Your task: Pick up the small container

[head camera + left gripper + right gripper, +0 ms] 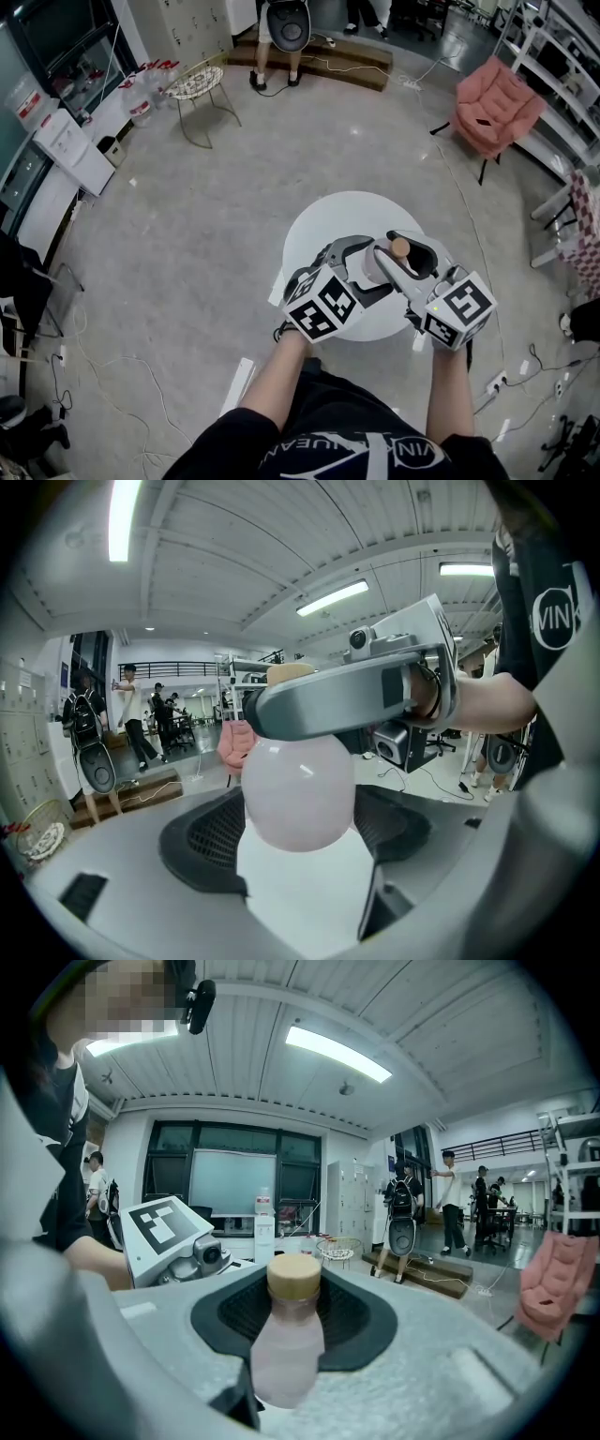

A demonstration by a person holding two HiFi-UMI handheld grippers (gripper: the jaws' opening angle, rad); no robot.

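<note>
Above bench, right tool clamped on small bottle neck; left tool wide open, bottle base pointing into it

I'm on the head camera first: it sits high and looks steeply down past the person's forearms onto the round white table, with open floor all round. The left gripper camera rides just behind its jaws and faces the pink armchair, pressed very close to the bottle. The right gripper camera looks along its own jaws toward the glass wall, also close on the bottle. Their sightlines cross, and each catches the other gripper at its edge. All three views share the bottle and the armchair.
</note>
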